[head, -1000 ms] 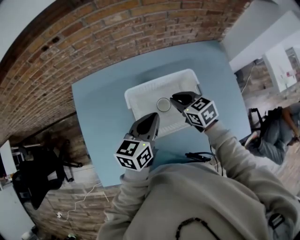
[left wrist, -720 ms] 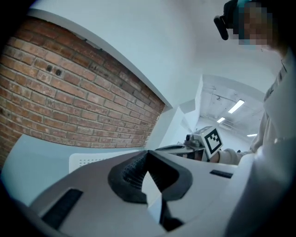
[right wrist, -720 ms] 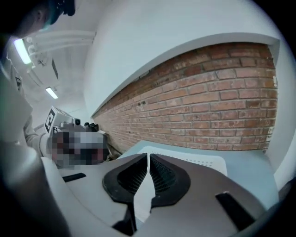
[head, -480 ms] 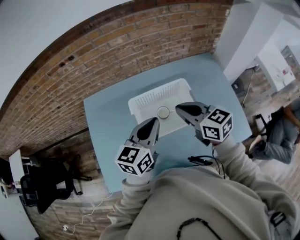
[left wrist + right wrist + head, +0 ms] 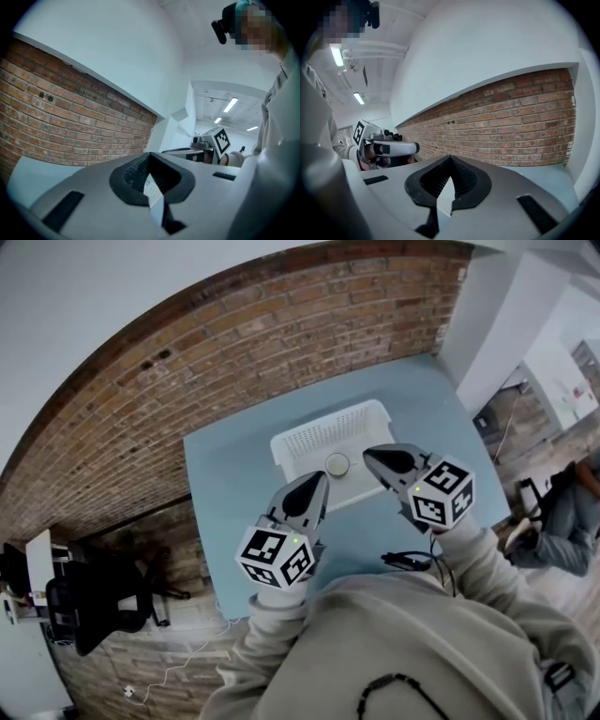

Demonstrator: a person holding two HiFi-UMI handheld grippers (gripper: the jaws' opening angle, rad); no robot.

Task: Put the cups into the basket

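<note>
- Both tools have lifted and drawn back toward the lower part of the head view. A second ago the right gripper (image 5: 373, 457) hung over the basket (image 5: 309, 432) just beside the cup (image 5: 337, 464). Now its tip sits at the basket's lower right edge, clear of the cup.
- That cup stands upright on the basket floor, near the lower wall, at the middle of the head view. Nothing touches it (it looks like a release already made, not a grip in hand).
- Right tongs: pressed together with nothing between them. Only a thin sliver of background shows through the pads in the right gripper view. I judge they are closed simply because the load is gone.
- Left gripper (image 5: 317, 486): jaws likewise together and empty in its own view. It hovers below and left of the basket, over the blue table (image 5: 225, 474).
- Each tool points roughly level toward the brick wall (image 5: 187, 362), so neither is aimed at anything to pick up.
- No other cup shows on the table. Only a dark cable (image 5: 408, 561) lies near the lower right edge, so the task seems at or near its end.
</note>
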